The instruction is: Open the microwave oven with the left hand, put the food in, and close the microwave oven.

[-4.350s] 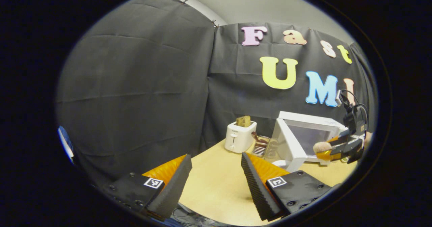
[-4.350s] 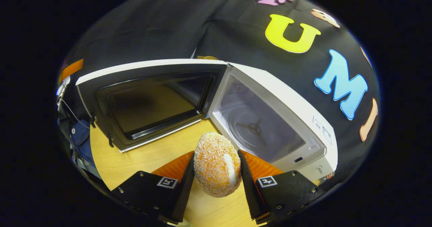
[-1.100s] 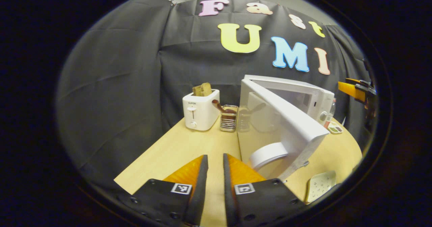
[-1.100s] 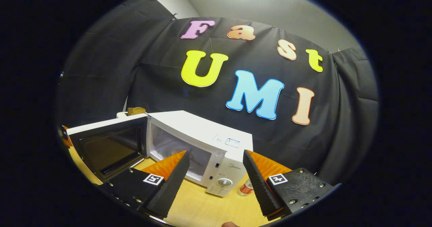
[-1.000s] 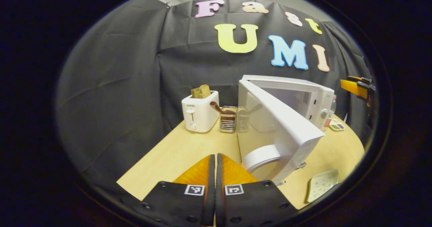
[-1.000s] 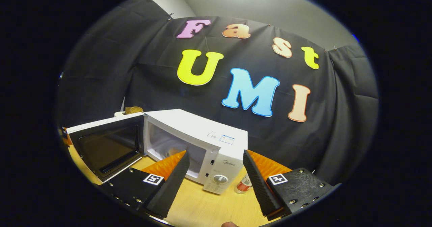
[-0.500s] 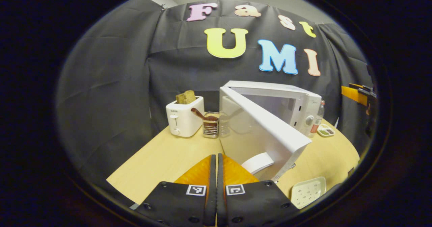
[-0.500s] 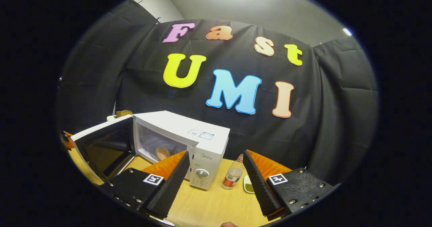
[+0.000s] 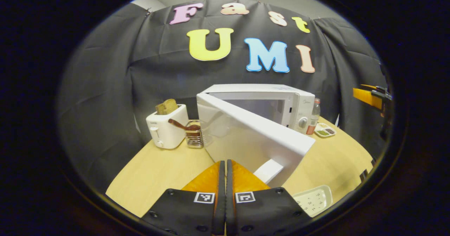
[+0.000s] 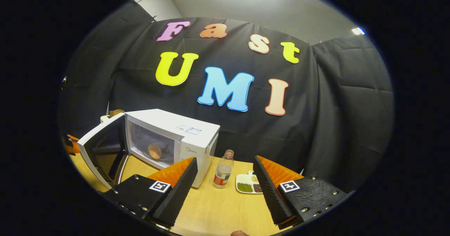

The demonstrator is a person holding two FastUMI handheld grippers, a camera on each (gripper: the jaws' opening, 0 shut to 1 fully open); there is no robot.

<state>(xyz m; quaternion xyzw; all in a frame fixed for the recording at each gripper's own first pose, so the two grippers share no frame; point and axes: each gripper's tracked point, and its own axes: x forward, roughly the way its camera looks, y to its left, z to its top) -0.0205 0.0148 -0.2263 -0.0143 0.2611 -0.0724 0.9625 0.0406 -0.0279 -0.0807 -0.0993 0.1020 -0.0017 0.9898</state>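
White microwave oven (image 9: 260,102) stands on the wooden table (image 9: 161,169) ahead of my left gripper (image 9: 225,179), whose jaws are pressed together just short of the half-open door (image 9: 253,137); my right gripper (image 10: 225,187) hangs with jaws wide apart and empty, the food (image 10: 154,151) inside the oven beyond its left finger

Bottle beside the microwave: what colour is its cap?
Red, on the clear plastic bottle; clearest in the right gripper view.

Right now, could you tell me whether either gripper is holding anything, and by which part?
Nothing is held. The left gripper is shut on nothing, just short of the microwave door. The right gripper is open and empty; the food sits inside the microwave.
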